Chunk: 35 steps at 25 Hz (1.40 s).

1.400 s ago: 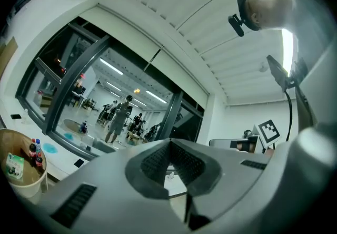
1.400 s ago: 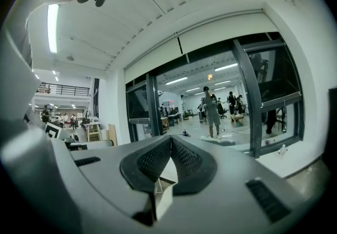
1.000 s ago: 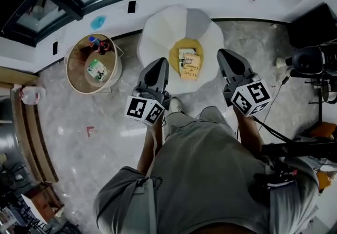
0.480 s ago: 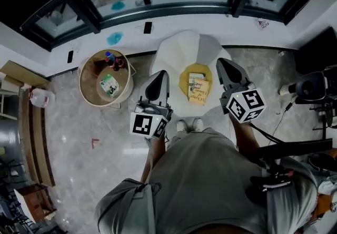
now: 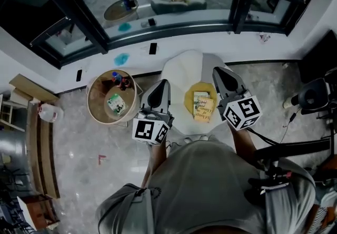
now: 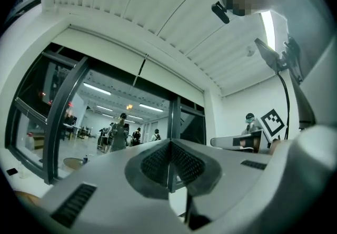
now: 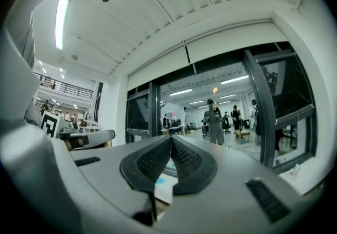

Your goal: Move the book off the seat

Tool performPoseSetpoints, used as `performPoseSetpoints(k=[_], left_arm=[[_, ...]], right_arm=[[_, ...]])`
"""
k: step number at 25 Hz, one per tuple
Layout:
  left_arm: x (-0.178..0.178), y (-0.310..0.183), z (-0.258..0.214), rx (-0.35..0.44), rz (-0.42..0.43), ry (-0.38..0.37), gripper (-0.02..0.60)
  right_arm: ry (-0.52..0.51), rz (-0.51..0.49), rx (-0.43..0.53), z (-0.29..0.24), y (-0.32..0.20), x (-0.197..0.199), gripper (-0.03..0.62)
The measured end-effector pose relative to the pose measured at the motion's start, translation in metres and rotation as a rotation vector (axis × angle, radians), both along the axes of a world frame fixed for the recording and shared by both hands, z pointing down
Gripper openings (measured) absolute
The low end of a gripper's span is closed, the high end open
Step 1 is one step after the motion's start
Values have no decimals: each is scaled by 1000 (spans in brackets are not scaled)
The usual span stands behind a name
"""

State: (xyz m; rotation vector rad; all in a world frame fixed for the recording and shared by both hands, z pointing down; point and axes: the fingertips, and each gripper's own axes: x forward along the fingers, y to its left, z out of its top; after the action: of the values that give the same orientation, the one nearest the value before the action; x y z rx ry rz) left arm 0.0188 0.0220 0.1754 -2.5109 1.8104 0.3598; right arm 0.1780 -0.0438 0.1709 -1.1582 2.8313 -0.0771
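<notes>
A yellow book (image 5: 202, 106) lies on a yellow cushion (image 5: 190, 96) in the seat of a white round chair (image 5: 181, 72), seen from above in the head view. My left gripper (image 5: 163, 83) hangs shut over the chair's left edge, left of the book. My right gripper (image 5: 217, 71) hangs shut just right of the book. Neither one touches the book. Both gripper views point level at the glass wall, and in each one the pads meet with nothing between them: left gripper (image 6: 169, 146), right gripper (image 7: 171, 140).
A round wooden side table (image 5: 100, 109) with a green packet (image 5: 116, 104) and small bottles stands left of the chair. A glass wall (image 5: 158, 1) with dark frames runs behind. A black tripod and cables (image 5: 310, 96) stand at the right. People walk beyond the glass (image 7: 213, 119).
Both grippers have risen, and the chair, book and side table now look smaller and sit lower in the head view. More of the glass wall shows. Both grippers stay shut.
</notes>
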Motion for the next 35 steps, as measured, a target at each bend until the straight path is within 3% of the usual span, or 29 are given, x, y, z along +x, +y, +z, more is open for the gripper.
performPoseSetpoints(k=[3,5,6,7,9,24,31,35], left_arm=[[0,-6,3,-10,-9,-2,11],[-7,-9,0,11,-61,6,11],[-10,-10,-5,34,-80,17,133],[-11,-10,-9,57,-87,29,297],[-8,-13,-14,85,-76,30,298],[67,-40,-1,77,91,-24,298],[75,-42,2,57,91,-21,298],[73,-41,11,29,89,-5,298]], right_arm=[[9,-5,8,0,-3,-1,15],[32,7,48,-5,-6,0,35],[52,15,79,-8,-8,0,152],[74,23,101,-11,-11,0,274],[94,33,108,-10,-16,1,285],[63,68,17,16,-16,51,285],[42,54,-11,22,-20,58,284],[14,19,-75,36,-24,56,284]])
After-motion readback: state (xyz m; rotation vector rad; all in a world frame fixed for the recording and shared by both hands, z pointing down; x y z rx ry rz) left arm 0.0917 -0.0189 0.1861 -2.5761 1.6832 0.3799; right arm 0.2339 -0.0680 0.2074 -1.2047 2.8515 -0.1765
